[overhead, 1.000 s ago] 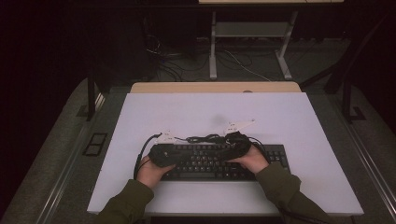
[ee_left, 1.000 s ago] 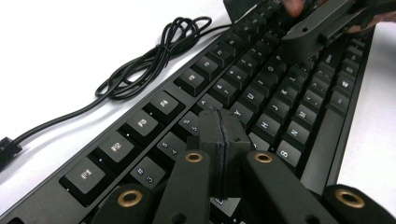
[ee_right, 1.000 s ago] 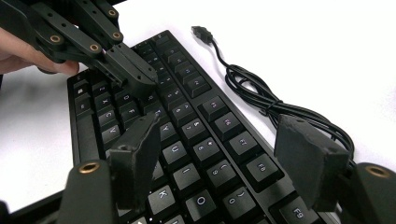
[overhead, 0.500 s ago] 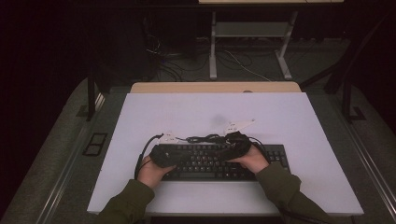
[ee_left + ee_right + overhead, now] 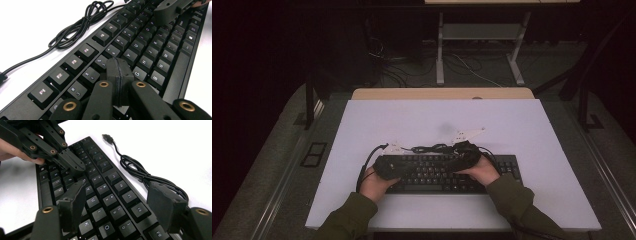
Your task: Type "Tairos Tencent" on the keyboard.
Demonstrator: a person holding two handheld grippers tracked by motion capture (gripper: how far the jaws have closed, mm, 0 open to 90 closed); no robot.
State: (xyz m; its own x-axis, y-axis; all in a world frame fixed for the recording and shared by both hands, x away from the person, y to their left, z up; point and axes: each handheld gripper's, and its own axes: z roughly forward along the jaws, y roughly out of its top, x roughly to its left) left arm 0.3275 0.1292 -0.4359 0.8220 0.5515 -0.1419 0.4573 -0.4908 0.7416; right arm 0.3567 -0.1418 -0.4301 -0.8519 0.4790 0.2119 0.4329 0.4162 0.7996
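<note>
Keyboard (image 5: 447, 172) — black, flat, cable coiled beside — under left hand-held gripper (image 5: 117, 68) closed, right hand-held gripper (image 5: 120, 202) agape.

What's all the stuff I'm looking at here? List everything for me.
keyboard: one, black, near middle of the table.
keyboard cable: one, black, bundled on the table behind the keyboard.
table: one, white top.
second table: one, pale frame, in the dark background.
left gripper: one, black, jaws shut, over the keys.
right gripper: one, black, jaws open, over the keys.
hands: two, with green sleeves, one holding each gripper.
</note>
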